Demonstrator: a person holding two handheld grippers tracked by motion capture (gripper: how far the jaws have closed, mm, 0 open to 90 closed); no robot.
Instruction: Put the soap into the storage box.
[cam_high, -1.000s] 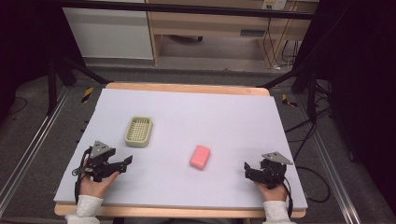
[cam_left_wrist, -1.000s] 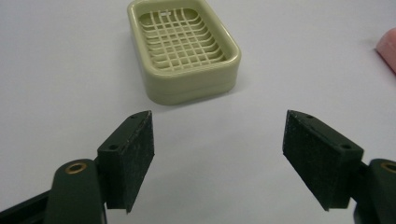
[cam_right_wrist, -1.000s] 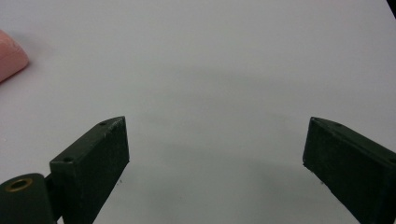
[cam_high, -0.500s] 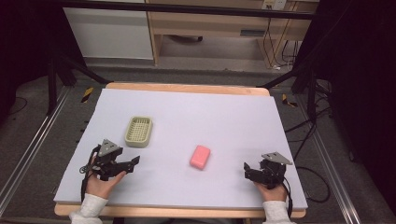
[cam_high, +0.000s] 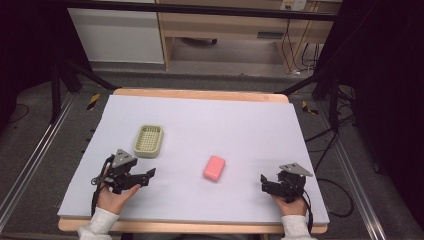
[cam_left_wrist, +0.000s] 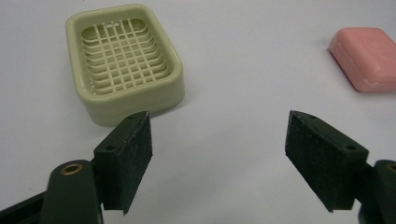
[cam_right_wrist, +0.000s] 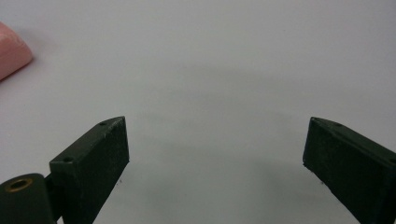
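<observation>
lying beyond the left gripper's (cam_left_wrist: 217, 158) spread fingers (cam_left_wrist: 128, 158) (nothing between), the soap dish (cam_left_wrist: 123, 58).

No readable text, labels or numbers anywhere.

Pink soap bar (cam_high: 214, 167), pale green grid-patterned soap dish (cam_high: 149, 140), lavender table (cam_high: 250, 125)

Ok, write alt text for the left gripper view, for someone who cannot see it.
The left gripper has its two black jaws wide apart with nothing between them, above a pale table. Beyond its left jaw sits an empty cream soap dish with a grid floor. A pink soap bar lies at the upper right, apart from the dish.
</observation>
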